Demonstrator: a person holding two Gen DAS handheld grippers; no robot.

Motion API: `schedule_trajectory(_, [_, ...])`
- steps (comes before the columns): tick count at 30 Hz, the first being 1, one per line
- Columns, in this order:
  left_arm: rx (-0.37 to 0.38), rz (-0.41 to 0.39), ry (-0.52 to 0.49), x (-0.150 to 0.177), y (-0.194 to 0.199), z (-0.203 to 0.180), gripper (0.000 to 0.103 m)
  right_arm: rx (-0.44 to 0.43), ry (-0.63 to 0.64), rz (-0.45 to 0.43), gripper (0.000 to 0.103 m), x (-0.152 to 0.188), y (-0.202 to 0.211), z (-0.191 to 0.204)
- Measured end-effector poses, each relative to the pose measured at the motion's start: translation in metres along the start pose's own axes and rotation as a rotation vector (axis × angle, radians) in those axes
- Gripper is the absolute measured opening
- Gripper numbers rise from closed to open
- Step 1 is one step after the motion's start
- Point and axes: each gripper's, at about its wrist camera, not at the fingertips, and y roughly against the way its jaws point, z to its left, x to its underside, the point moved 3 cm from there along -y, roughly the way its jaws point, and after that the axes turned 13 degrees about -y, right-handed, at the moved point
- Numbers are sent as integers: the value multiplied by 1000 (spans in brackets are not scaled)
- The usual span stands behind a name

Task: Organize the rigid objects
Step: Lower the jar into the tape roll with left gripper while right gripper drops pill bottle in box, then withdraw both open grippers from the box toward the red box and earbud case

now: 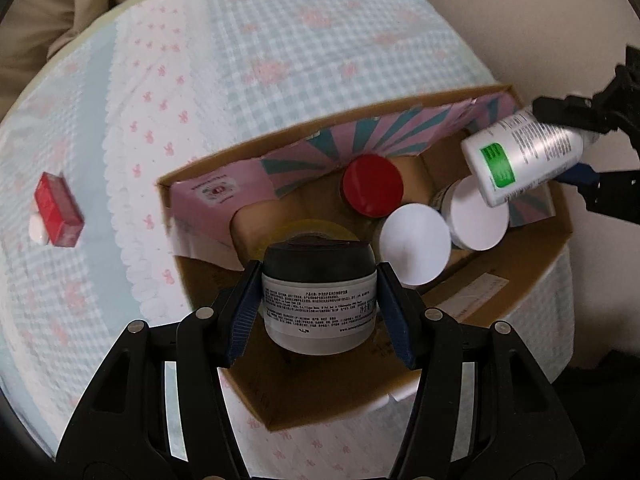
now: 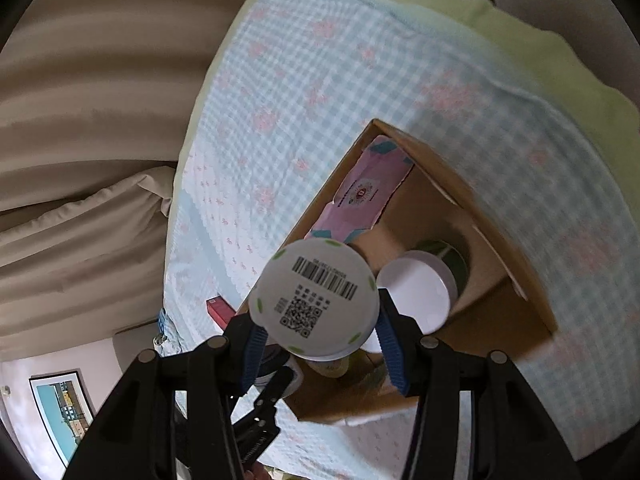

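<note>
You've got 2 containers in hand over the cardboard box [image 1: 520,280]. Your left gripper [image 1: 318,304] has its jaws closed on a dark-lidded jar [image 1: 319,296], held above the box's near end. Your right gripper [image 2: 320,340] has its jaws clamped on a white bottle [image 2: 314,300] with a green label, hanging over the box's far right corner.

Already inside: a pink carton [image 1: 248,184] along the wall, a red-lidded jar [image 1: 372,190], 2 white-lidded jars [image 1: 414,244], and a tape roll [image 1: 308,230].

Mostly done, I'd judge. Both held items are not yet dropped in. Left outside on the bed cover [image 1: 240,60]: a red box [image 1: 58,210] with a small white thing beside it.
</note>
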Motion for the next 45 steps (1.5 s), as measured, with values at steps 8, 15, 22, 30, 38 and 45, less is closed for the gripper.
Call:
schedule_trajectory(8, [-28, 12, -17, 3, 4, -2, 103, 139, 54, -59, 103, -8, -15, 3])
schedule_trajectory(15, [-4, 22, 50, 21, 14, 9, 103, 246, 203, -131, 103, 3, 6, 6])
schedule_trajectory(22, [-19, 5, 73, 26, 28, 14, 103, 255, 260, -130, 103, 14, 6, 8])
schedule_trajectory(30, [-36, -50, 102, 34, 58, 23, 103, 270, 319, -158, 103, 33, 13, 20])
schedule_trajectory(38, [-71, -106, 132, 54, 107, 41, 103, 311, 440, -199, 103, 70, 27, 43])
schedule_trajectory(45, [-93, -157, 148, 83, 151, 72, 103, 356, 581, -262, 103, 122, 35, 78])
